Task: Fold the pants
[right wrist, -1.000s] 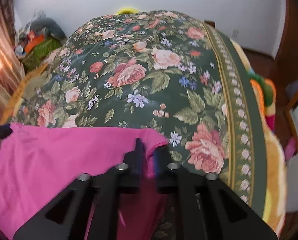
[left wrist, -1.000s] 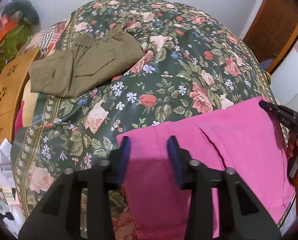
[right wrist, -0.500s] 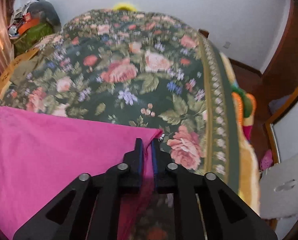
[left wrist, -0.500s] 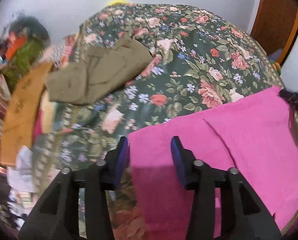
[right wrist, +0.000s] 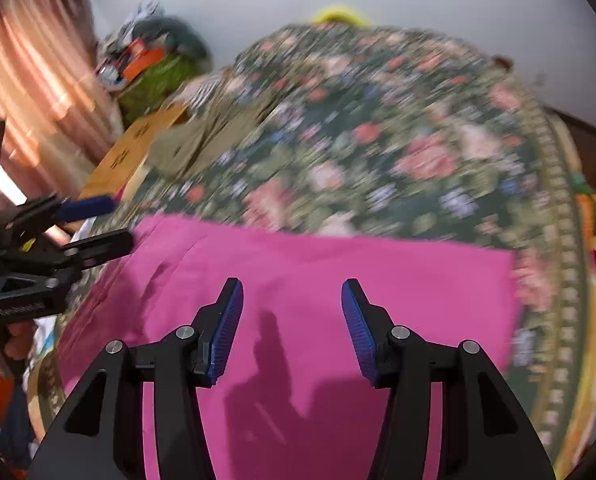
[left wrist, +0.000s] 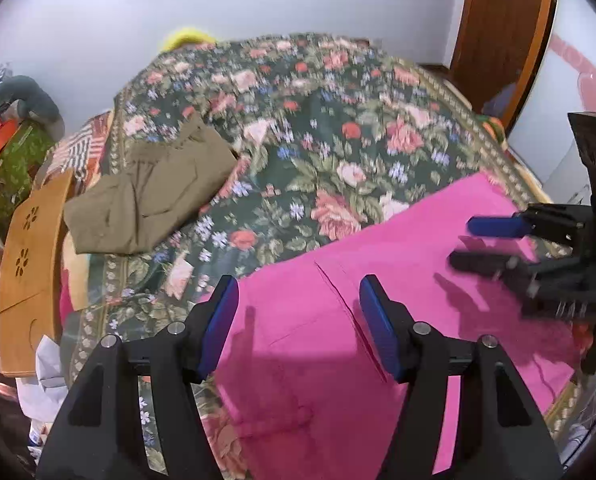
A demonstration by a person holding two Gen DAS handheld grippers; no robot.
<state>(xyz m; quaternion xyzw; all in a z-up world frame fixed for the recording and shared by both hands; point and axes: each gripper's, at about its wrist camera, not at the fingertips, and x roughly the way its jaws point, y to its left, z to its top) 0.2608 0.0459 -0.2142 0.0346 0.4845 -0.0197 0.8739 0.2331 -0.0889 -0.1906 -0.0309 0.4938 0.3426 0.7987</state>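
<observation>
Pink cotton pants [left wrist: 378, 320] lie flat on the near edge of the dark green floral bedspread [left wrist: 338, 140], folded into a broad rectangle.

From the left wrist view we see a seam line running diagonally across the pink fabric, which the right wrist view, blurred by motion, does not resolve. The left view also gives us a sharp look at the folded olive-brown garment [left wrist: 149, 196] further up the bed, beside a light wooden board with flower-shaped cut-outs [left wrist: 29, 264]. In the right wrist view we see the far right corner of the pink pants [right wrist: 498, 280] and the pink curtain [right wrist: 37, 80], both outside the left view.

We find the left gripper [left wrist: 298, 320] with jaws apart and opening; its blue pads [left wrist: 221, 320] stand above the left part of the pants, and the fabric lies flat below them, not pinched. We find the right gripper [right wrist: 291, 324] likewise with jaws apart and opening, over the middle of the pants, nothing clamped between its blue pads [right wrist: 227, 328]. Each gripper appears in the other's view: the right gripper [left wrist: 494, 244] over the right part of the fabric, the left gripper [right wrist: 93, 226] at the left edge of the pants.
</observation>
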